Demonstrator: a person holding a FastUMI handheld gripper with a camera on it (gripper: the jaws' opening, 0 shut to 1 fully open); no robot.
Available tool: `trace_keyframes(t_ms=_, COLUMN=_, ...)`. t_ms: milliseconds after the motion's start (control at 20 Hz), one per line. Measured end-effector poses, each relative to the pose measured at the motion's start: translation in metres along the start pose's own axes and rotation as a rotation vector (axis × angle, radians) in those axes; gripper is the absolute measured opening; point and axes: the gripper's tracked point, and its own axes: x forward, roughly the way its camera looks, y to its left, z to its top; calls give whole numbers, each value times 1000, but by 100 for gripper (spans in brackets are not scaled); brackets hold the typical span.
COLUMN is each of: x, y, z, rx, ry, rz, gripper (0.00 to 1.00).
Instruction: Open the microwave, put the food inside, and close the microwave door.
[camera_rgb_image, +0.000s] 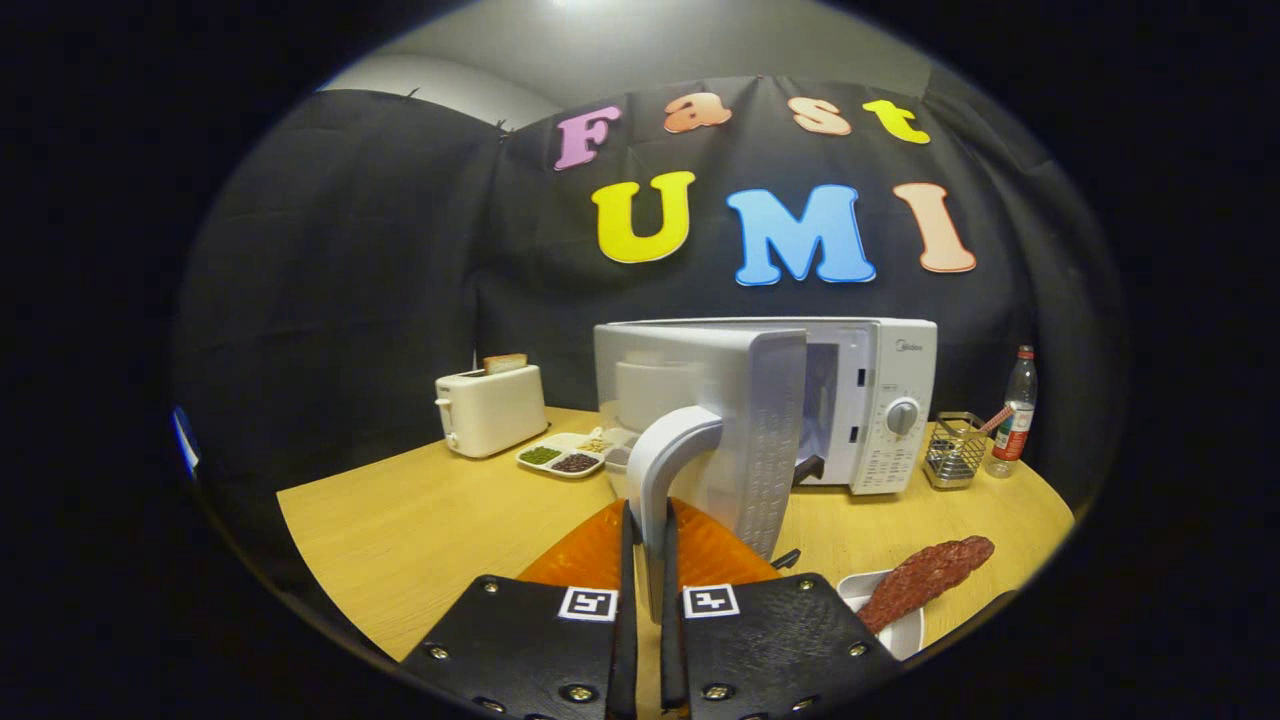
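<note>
— Where's the gripper at right now?

— Right at the microwave door. Its two fingers are pinched on the door handle, one on each side of that pale curved bar, and the door already stands swung well out from the oven.

— So the opening is nearly done?

— I'd say so. The cavity shows a little past the door's edge. To finish well, keep the pull following the door's arc around its hinge, not straight back, or the handle may slip from the fingers or the whole microwave may slide on the table.

— And the food?

— On this side of the microwave, near the gripper and off to its right: a long reddish-brown piece of food lying in a white dish. It's well apart from the oven, not yet inside. Once the door is fully open, let go of the handle and go for that.

— What else is around the microwave?

— Left of it, a divided tray of beans and grains, then a white toaster with a slice of bread sticking up. Right of it, a wire basket and a plastic bottle. All on a light wooden tabletop, with black cloth hung behind the microwave as the booth's wall and a pale ceiling above.
</note>
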Motion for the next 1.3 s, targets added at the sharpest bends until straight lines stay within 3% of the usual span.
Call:
trace_keyframes(t_ms=100, x=-1, y=24, z=-2, rx=-17, ry=-25, rz=-5, gripper=10)
trace_keyframes(t_ms=700, x=18, y=118, z=-1, rx=-70, ry=-177, rz=-308, gripper=9)
trace_keyframes(t_ms=800, x=21, y=128, z=-2, rx=-57, ry=-179, rz=-327, gripper=9)
trace_keyframes(t_ms=1000, x=8, y=145, z=-6, rx=-63, ry=-164, rz=-265, gripper=9)
trace_keyframes(t_ms=1200, x=-24, y=194, z=0, rx=-27, ry=-145, rz=59, gripper=10)
trace_keyframes(t_ms=1300, x=-51, y=168, z=11, rx=-75, ry=-165, rz=71, gripper=43)
